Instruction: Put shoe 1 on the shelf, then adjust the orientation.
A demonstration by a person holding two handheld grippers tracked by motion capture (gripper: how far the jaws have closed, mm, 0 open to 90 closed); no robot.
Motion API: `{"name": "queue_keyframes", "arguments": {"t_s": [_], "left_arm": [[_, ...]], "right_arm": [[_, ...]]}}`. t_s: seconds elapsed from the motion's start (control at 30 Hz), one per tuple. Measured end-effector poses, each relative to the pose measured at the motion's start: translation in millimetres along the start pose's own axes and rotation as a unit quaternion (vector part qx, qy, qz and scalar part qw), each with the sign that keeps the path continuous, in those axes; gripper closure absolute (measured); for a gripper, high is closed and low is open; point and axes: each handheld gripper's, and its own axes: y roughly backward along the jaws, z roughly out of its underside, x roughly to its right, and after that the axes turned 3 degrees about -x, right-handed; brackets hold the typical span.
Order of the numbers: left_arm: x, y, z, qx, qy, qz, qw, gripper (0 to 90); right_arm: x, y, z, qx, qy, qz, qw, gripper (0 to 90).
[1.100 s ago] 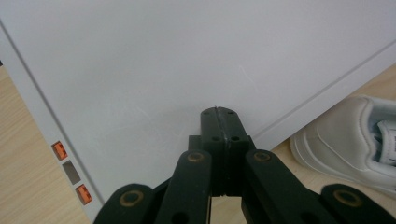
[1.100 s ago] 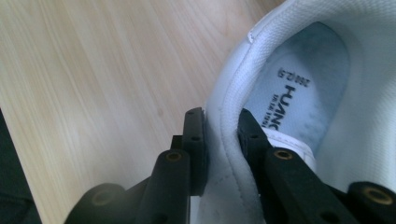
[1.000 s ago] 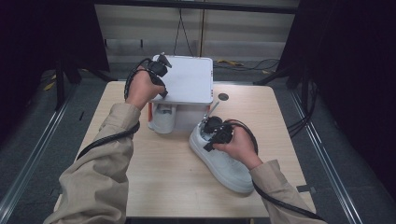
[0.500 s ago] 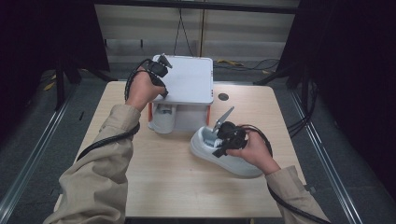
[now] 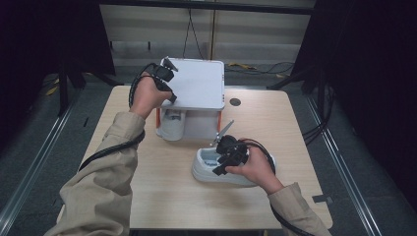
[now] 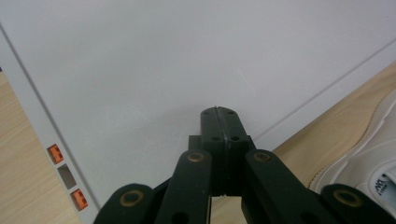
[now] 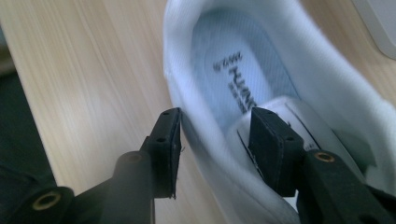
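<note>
A white shoe [image 5: 206, 172] lies crosswise on the wooden table [image 5: 162, 196], in front of a white shelf unit [image 5: 199, 83]. My right gripper [image 5: 220, 164] hangs over the shoe's opening. Its jaws have just been opening and stand astride the shoe's side wall [image 7: 201, 135]: one pad [image 7: 169, 140] is outside and the other pad [image 7: 271, 144] is inside by the tongue, neither pressing. A second white shoe [image 5: 172, 125] sits under the shelf. My left gripper [image 5: 167, 86] rests shut on the shelf top [image 6: 140, 70], its pads [image 6: 219, 119] together and empty.
The shelf stands on orange legs [image 5: 158, 118] at the table's back middle. A round cable hole [image 5: 235, 102] lies to its right. Dark floor and metal rails [image 5: 29, 162] flank the table. A white shoe's edge [image 6: 373, 163] shows past the shelf's rim.
The right hand shifted right and toward the person, and the shoe turned to lie crosswise. The right jaws spread apart and let go of the shoe's wall. The left hand stayed put.
</note>
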Motion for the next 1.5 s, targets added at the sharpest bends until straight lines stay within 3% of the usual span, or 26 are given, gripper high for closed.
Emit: {"name": "queue_keyframes", "arguments": {"t_s": [0.1, 0.23, 0.33, 0.47, 0.53, 0.6, 0.7, 0.8, 0.9, 1.03, 1.07, 1.23, 1.33, 1.4, 1.5], "left_arm": [[0.8, 0.0, -0.4, -0.001, -0.001, -0.003, 1.0, 90.0], [2.2, -0.1, -1.9, -0.007, -0.004, -0.008, 0.9999, 90.0], [1.9, -0.1, -0.8, -0.002, -0.003, -0.007, 1.0, 90.0], [2.5, -0.2, -1.8, -0.006, -0.004, -0.009, 0.9999, 90.0], [3.5, -0.3, -2.6, -0.008, -0.006, -0.011, 0.9999, 90.0], [4.6, -0.4, -3.0, -0.01, -0.009, -0.015, 0.9998, 90.0], [3.7, -0.3, -2.4, -0.008, -0.01, -0.012, 0.9998, 90.0], [2.5, -0.5, -2.0, -0.006, -0.005, -0.008, 0.9999, 90.0], [4.0, -0.3, -3.2, -0.011, -0.01, -0.013, 0.9998, 90.0], [5.0, -0.7, -3.4, -0.011, -0.015, -0.016, 0.9997, 90.0], [4.8, -0.4, -3.2, -0.01, -0.016, -0.017, 0.9997, 90.0], [4.8, -0.6, -2.5, -0.008, -0.014, -0.015, 0.9998, 90.0], [5.6, -0.6, -2.3, -0.007, -0.015, -0.018, 0.9997, 90.0], [5.1, -0.2, -1.8, -0.006, -0.016, -0.017, 0.9997, 90.0], [4.2, -0.4, -1.3, -0.004, -0.01, -0.014, 0.9998, 90.0]], "right_arm": [[1.4, -3.7, -6.1, 0.012, -0.018, -0.009, 0.9997, 48.0], [-0.4, -10.2, -17.8, -0.002, -0.018, -0.005, 0.9998, 46.1], [-2.5, -13.0, -27.8, 0.017, -0.029, -0.027, 0.9991, 41.9], [-7.7, -21.3, -42.9, 0.014, -0.03, -0.017, 0.9993, 41.2], [-6.7, -26.9, -48.1, 0.027, -0.032, -0.019, 0.9989, 42.7], [-4.5, -33.8, -50.9, 0.021, -0.038, -0.025, 0.9987, 44.6], [-2.5, -43.9, -49.0, 0.028, -0.043, -0.035, 0.998, 61.1], [-4.4, -42.8, -46.9, 0.034, -0.041, -0.025, 0.9983, 68.6], [-11.6, -40.9, -48.1, 0.012, -0.022, -0.016, 0.9996, 72.9], [-16.3, -31.7, -43.0, -0.003, 0.0, -0.012, 0.9999, 76.4], [-15.1, -27.2, -41.0, 0.004, 0.005, -0.001, 1.0, 77.1], [-0.9, -2.8, -32.7, 0.004, 0.01, 0.04, 0.9992, 79.4], [12.2, 4.3, -27.1, 0.002, 0.018, 0.051, 0.9985, 79.3], [18.1, 3.8, -19.8, 0.003, 0.003, 0.036, 0.9994, 76.9], [12.6, -0.1, -10.0, 0.004, 0.008, 0.021, 0.9997, 73.4]]}}
